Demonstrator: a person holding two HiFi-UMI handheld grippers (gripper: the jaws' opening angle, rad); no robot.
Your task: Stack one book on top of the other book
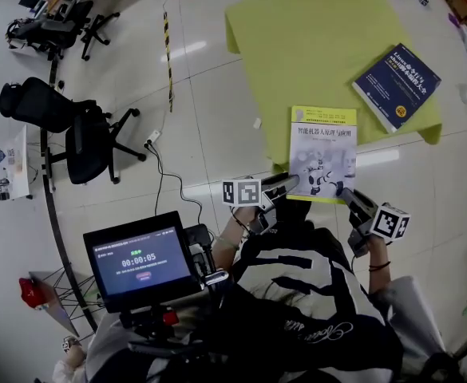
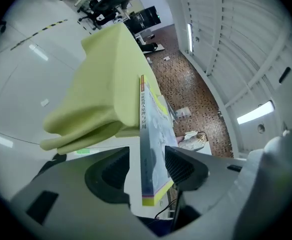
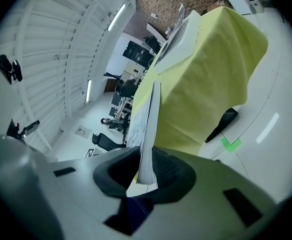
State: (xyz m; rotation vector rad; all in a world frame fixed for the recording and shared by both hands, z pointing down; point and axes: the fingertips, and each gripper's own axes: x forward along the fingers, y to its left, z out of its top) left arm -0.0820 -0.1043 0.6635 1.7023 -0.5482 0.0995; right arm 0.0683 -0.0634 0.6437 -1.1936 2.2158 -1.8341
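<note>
Grippers down-tilted: right gripper (image 1: 347,195) fingers tight on white book (image 1: 322,154), left gripper (image 1: 291,183) fingers wide astride it.

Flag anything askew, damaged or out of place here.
Nothing is spilled or damaged. The white book sticks out past the near edge of the table, clamped by the right tongs; the left tongs straddle it without pressing. The blue book lies skewed at the right corner.

Glossy white floor (image 1: 217,118); black office chair (image 1: 89,138); yellow-black tape strip (image 1: 168,54).
</note>
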